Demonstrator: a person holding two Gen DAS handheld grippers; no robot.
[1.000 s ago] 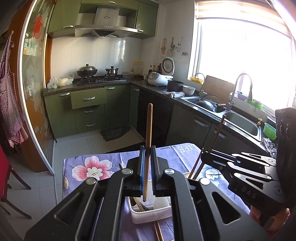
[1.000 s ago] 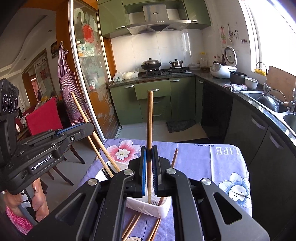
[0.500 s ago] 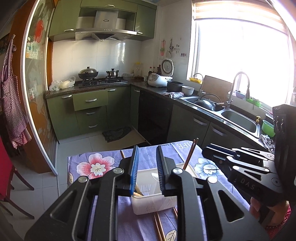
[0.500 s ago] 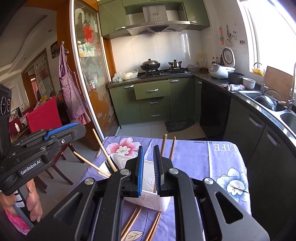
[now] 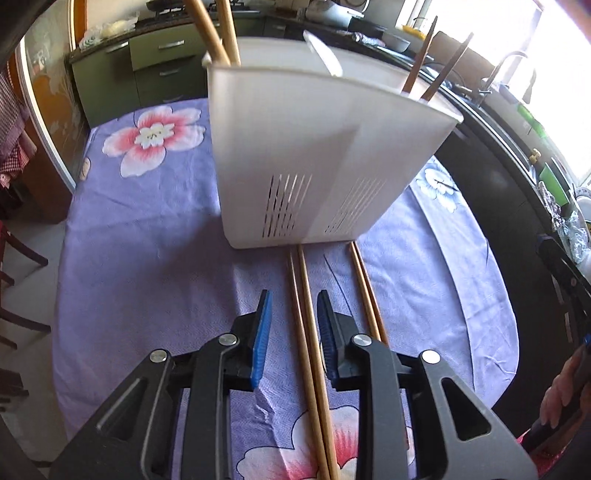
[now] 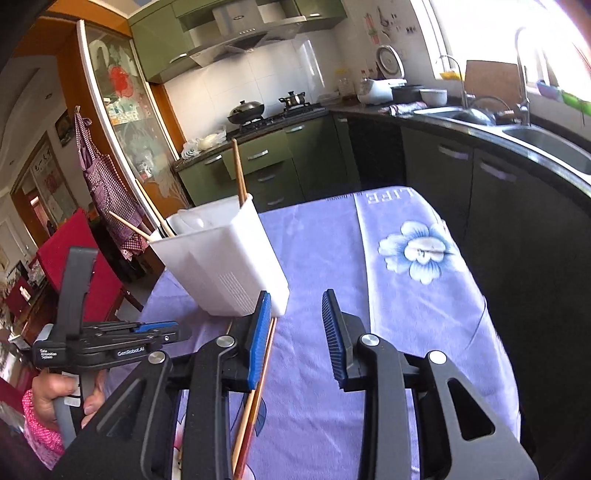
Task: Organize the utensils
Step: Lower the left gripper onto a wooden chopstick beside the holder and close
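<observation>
A white slotted utensil holder [image 5: 314,147] stands on the purple flowered tablecloth [image 5: 147,277]. Wooden chopsticks [image 5: 218,33] and a white spoon [image 5: 321,55] stick out of it. In front of it a pair of chopsticks [image 5: 306,332] lies on the cloth and runs between the jaws of my left gripper [image 5: 293,332]. These jaws are opening and the pads do not touch the sticks. A second pair [image 5: 365,291] lies just to the right. My right gripper [image 6: 295,332] is opening over bare cloth, right of the holder [image 6: 221,266]. Loose chopsticks [image 6: 258,391] lie under its left finger.
A hand [image 6: 55,398] holds the left gripper [image 6: 173,330] low at the left of the right wrist view. Dark kitchen cabinets and a sink [image 6: 546,144] run close along the table's right side. A red chair [image 6: 74,258] stands to the left.
Each gripper held an upright chopstick over the holder, then opened and let it go. Both have since dropped toward the table. The left now points steeply down over the chopsticks on the cloth.
</observation>
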